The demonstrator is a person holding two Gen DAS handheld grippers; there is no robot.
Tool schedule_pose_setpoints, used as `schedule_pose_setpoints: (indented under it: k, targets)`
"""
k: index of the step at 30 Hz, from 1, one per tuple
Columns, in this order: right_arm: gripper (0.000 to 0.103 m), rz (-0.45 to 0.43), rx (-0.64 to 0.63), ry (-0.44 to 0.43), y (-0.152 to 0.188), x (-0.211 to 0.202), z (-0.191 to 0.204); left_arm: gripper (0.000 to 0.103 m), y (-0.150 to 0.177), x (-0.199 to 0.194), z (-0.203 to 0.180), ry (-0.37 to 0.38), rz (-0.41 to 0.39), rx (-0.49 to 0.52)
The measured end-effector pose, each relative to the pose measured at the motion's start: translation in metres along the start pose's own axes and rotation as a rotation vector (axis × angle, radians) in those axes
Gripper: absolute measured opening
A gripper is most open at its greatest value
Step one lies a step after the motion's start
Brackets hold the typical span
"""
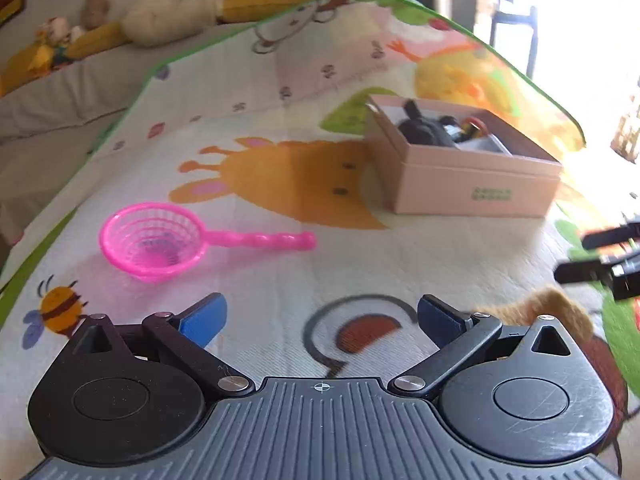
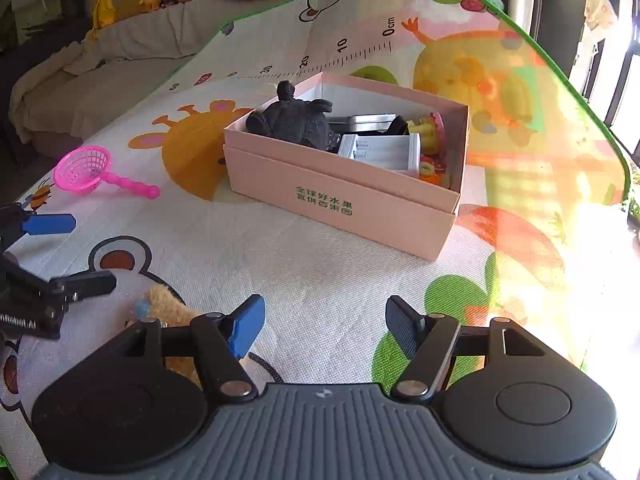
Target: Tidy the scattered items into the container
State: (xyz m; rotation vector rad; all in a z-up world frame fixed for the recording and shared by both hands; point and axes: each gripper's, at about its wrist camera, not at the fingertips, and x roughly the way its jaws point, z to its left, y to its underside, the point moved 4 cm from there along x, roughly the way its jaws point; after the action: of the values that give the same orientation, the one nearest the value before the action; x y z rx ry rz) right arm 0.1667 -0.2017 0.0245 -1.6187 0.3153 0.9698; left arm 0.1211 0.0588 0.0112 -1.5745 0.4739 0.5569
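Nearest the cameras, a tan plush toy [image 2: 168,308] lies on the play mat [image 2: 304,264] just beside the left finger of the right gripper [image 2: 325,326], whose jaws stand apart with nothing between them. The left gripper [image 1: 322,320] is spread wide too, empty, with the same plush peeking out past its right finger. Both tools hang above the mat, tilted downward and pointing toward the box.

Farther out on the left, the pink toy strainer [image 1: 160,242] rests alone on the mat, well apart from the container. Beyond it sits the pink cardboard box [image 2: 340,196], already holding a dark grey plush [image 2: 292,120], a silvery case and some small colourful pieces.

So the tidying looks mostly done — the strainer and the tan plush appear to be what remains.
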Motion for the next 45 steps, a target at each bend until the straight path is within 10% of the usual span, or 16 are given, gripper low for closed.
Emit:
schedule_pose_setpoints:
  k: [4,9,15,23,29,36,45]
  targets:
    - [0.074,-0.046,-0.008,-0.03,0.016,0.002,0.018,0.103,-0.02,0.005,0.039,-0.139,0.015,-0.212]
    - [0.083,-0.134,-0.029,-0.073,0.026,-0.007,0.037,0.103,-0.032,0.031,0.061,-0.142,0.064,-0.282]
    - [0.089,-0.136,-0.001,-0.086,0.038,-0.008,0.041,0.103,-0.056,0.078,0.049,-0.101,0.049,-0.102]
    - [0.101,-0.094,0.052,-0.069,0.047,0.001,0.038,0.103,-0.06,0.109,-0.025,0.201,0.061,0.134]
    - [0.103,-0.094,0.073,-0.088,0.047,0.002,0.035,0.103,-0.054,0.103,-0.038,0.053,0.068,0.098]
    - [0.103,-0.099,0.082,-0.096,0.046,0.002,0.034,0.103,-0.063,0.093,-0.047,0.07,0.05,-0.02]
    - [0.103,-0.099,0.084,-0.097,0.046,0.002,0.034,0.103,-0.049,0.105,-0.074,-0.01,0.071,0.196]
